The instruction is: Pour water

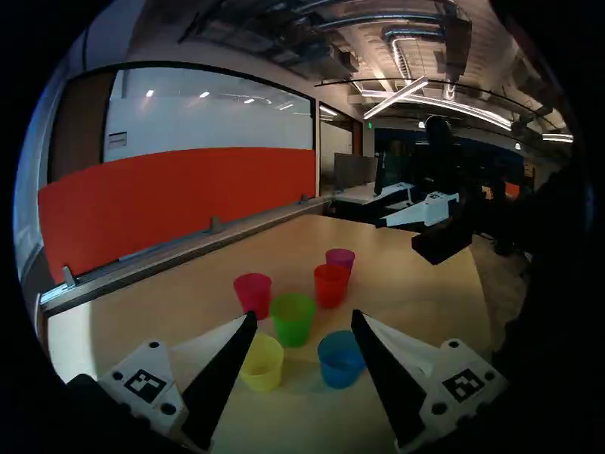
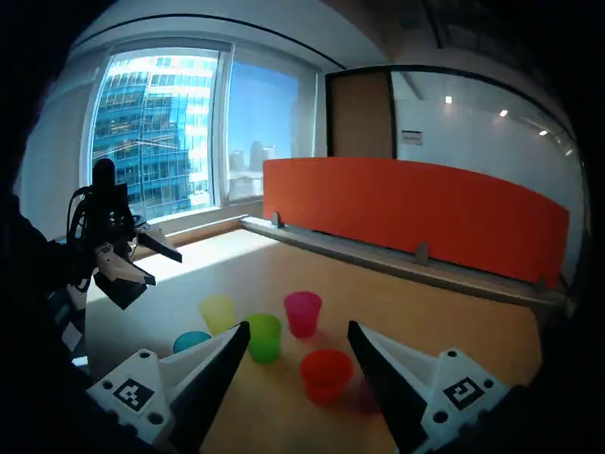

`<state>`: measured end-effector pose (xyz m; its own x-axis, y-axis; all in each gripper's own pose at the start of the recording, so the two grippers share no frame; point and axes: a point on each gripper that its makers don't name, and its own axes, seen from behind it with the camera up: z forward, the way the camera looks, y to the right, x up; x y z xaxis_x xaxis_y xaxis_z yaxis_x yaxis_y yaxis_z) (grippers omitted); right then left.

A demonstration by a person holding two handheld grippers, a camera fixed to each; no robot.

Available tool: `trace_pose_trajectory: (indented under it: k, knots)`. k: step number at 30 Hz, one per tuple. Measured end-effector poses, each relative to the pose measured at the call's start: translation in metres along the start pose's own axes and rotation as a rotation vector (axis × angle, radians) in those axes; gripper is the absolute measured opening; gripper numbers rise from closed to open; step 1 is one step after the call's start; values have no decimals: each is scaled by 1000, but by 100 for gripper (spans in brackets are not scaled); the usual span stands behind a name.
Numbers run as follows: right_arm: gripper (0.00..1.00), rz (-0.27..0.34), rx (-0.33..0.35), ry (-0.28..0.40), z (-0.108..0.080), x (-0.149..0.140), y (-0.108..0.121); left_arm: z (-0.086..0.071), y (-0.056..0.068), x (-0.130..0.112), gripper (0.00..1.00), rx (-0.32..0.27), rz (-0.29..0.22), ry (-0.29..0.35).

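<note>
The left hand-held gripper [image 1: 302,314] and right hand-held gripper [image 2: 297,324] gape empty; I'd straddle the yellow cup [image 1: 262,365] squarely before squeezing.

The left gripper [image 1: 302,316] is raised, its two fingers spread wide apart and angled forward and slightly down. The right gripper [image 2: 297,325] is posed the same way, fingers parted wide. In each gripper's view the other hangs in the air off to one side, fingers apart.
</note>
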<state>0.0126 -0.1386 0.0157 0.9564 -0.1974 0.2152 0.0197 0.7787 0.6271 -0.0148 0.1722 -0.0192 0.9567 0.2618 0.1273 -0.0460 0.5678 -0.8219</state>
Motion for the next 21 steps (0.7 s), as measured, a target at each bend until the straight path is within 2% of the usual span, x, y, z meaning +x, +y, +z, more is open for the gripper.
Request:
trace_pose_trajectory:
  k: [12, 21]
  knots:
    - [100, 6, 7, -24, 17, -13, 8, 17, 27, -30, 92, -119, 42, -72]
    - [100, 6, 14, -35, 26, -19, 10, 29, 44, -59, 93, -162, 93, -146]
